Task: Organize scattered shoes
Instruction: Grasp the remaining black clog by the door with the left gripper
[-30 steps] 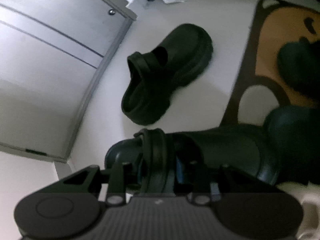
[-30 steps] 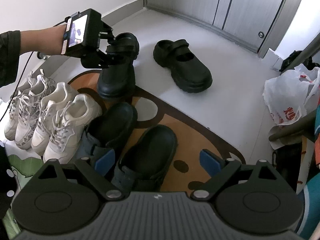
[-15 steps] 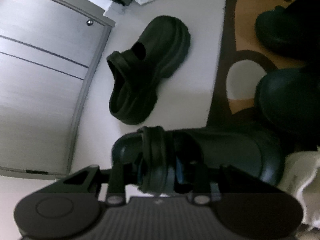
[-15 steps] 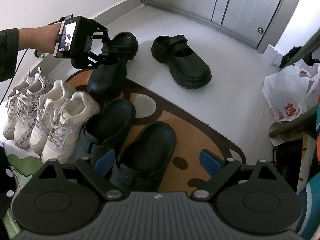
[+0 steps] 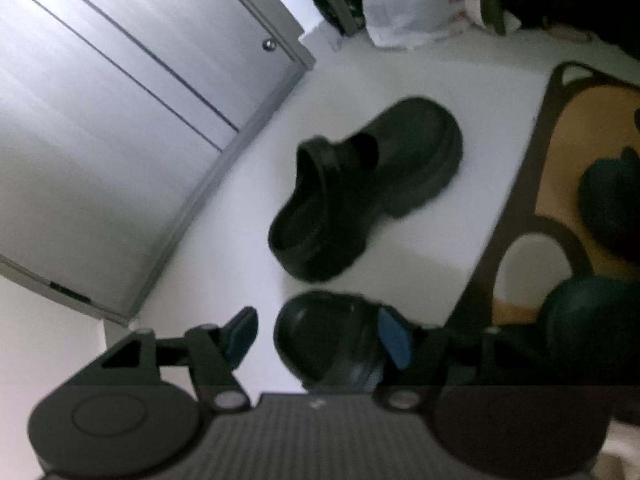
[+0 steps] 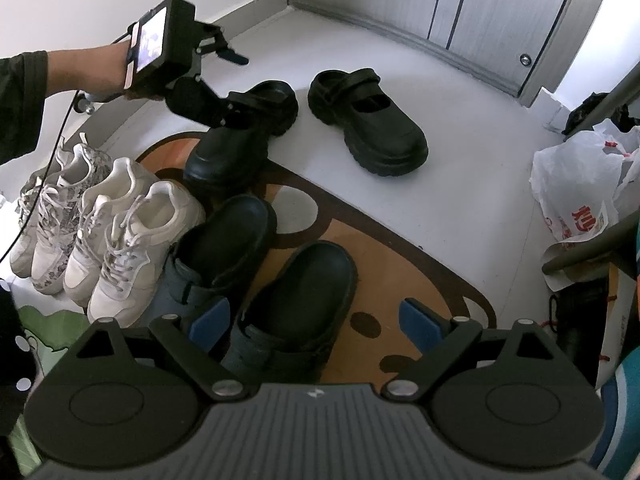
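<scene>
Shoes: white sneakers [image 6: 132,236] and clogs [image 6: 296,300] are lined up at seven o'clock; the left gripper [image 6: 230,80], jaws just opening, releases one black shoe [image 6: 236,140]. Its mate [image 6: 368,120] remains stray at one o'clock. The right gripper [image 6: 312,320] hovers wide, empty.

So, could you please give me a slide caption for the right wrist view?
Left tool opens above a black shoe placed beside white sneakers; its mate waits.

Bare white floor [image 6: 460,184] lay open at centre right of the right wrist view. A black shoe [image 6: 368,120] sat at upper centre, a plastic bag [image 6: 580,192] blocked the right edge, and sneakers [image 6: 120,232] crowded the left.
</scene>
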The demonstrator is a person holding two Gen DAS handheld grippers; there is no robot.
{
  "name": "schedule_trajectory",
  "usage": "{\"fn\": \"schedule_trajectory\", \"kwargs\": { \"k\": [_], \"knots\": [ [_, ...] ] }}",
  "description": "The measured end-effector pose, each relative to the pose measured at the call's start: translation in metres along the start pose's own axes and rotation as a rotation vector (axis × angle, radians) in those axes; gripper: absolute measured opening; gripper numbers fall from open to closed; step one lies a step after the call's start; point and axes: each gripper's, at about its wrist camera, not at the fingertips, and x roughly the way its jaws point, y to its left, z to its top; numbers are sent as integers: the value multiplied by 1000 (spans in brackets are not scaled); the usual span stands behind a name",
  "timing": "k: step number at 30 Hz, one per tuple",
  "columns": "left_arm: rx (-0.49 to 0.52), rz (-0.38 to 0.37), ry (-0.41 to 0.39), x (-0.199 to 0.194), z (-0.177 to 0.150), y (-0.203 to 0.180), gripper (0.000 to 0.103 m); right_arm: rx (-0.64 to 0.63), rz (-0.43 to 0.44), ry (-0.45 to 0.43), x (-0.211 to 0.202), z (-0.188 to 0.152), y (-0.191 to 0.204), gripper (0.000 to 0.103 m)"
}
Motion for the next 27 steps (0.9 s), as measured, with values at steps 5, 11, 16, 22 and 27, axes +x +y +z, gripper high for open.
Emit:
{"fn": "schedule_trajectory", "kwargs": {
  "k": [5,11,16,22,27],
  "knots": [
    [-98,-7,-48,-2,26,6,70,4,8,-6,-3,0,1,95],
    [-220,12,-95,12,55,10,68,48,24,-2,-6,-3,6,95],
    [-293,25,-120,32,78,9,65,65,69,-11,-16,-4,16,95],
    [-338,56,-125,62,97,6,65,157,83,-21,-24,0,7,95],
    [-328,89,-76,84,107,-4,65,274,115,9,-23,1,-8,95]
  ]
}}
